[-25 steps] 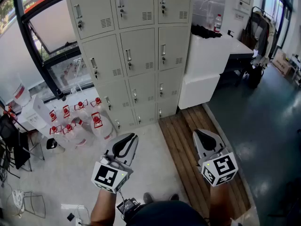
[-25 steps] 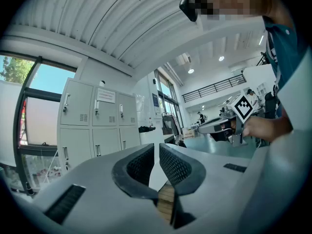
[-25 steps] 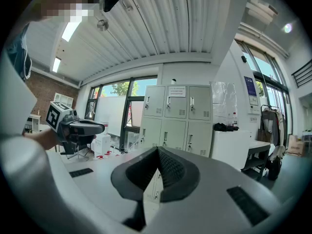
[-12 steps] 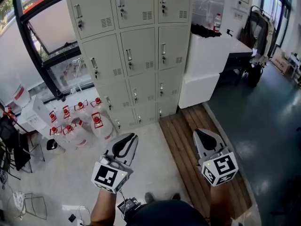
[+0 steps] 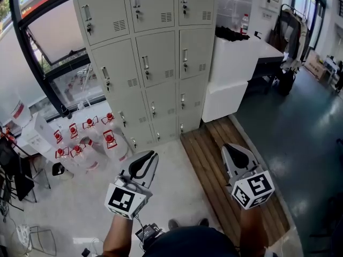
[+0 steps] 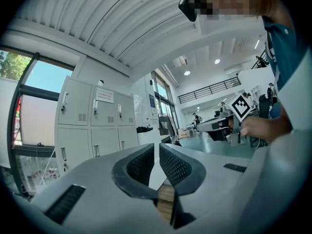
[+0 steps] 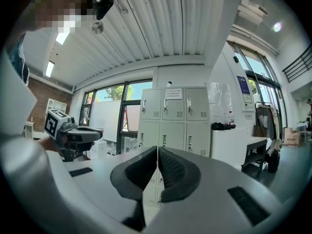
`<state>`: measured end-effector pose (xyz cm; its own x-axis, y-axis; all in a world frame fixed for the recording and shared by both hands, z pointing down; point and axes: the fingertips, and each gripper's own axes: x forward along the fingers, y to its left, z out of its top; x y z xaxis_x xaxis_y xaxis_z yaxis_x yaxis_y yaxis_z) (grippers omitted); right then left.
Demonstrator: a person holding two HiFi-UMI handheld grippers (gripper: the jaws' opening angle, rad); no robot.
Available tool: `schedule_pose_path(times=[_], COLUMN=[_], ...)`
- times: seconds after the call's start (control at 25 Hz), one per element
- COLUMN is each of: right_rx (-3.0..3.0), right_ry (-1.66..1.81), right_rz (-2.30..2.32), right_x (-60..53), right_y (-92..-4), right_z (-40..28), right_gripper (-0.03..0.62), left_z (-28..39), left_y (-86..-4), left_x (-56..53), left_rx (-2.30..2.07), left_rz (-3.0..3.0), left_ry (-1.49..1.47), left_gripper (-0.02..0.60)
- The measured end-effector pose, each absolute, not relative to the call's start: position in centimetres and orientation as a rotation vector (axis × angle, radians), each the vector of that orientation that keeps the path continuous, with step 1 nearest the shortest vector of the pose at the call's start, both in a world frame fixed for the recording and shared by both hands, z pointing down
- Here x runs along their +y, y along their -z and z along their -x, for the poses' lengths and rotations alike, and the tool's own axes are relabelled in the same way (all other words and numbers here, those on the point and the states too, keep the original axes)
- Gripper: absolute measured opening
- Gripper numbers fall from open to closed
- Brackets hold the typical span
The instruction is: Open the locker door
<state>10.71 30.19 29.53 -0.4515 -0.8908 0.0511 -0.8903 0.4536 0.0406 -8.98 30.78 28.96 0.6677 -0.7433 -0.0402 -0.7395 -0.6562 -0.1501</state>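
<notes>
Observed from the floor: the locker bank fills the upper centre of the head view. Every locker door on it sits flush and closed, each with a small latch handle near its left edge. Nothing has been opened.

The left tool and the right tool are in the lower half of the frame, level and aimed at the lockers but well apart from them. Each tool's own view shows its jaws drawn together with nothing between them. In my judgement this is a carrying posture for the approach, as there is nothing within reach to grip.

The person stands where pale floor meets a strip of wooden decking.

A cluster of red-capped water jugs stands at the foot of the lockers, centre left, and a white desk abuts them at upper right. The lowest left doors look awkward to reach, so a middle door seems the easier target.
</notes>
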Motion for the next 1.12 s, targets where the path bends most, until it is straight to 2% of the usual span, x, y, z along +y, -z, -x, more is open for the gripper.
schedule_pose_path(times=[0.56, 1.12], right_rx=[-2.596, -2.705], right_ry=[-0.019, -0.060], right_rz=[-1.638, -1.531], right_x=[28.4, 19.0], right_y=[-30.3, -31.0], right_z=[-10.0, -12.5], right_gripper=[0.037, 0.037], left_z=[9.9, 7.9], left_y=[-29.8, -30.0], left_x=[28.6, 21.8], left_rx=[1.194, 1.343], left_rz=[2.752, 2.689], left_ry=[0.049, 0.111], left_gripper=[0.044, 0.044])
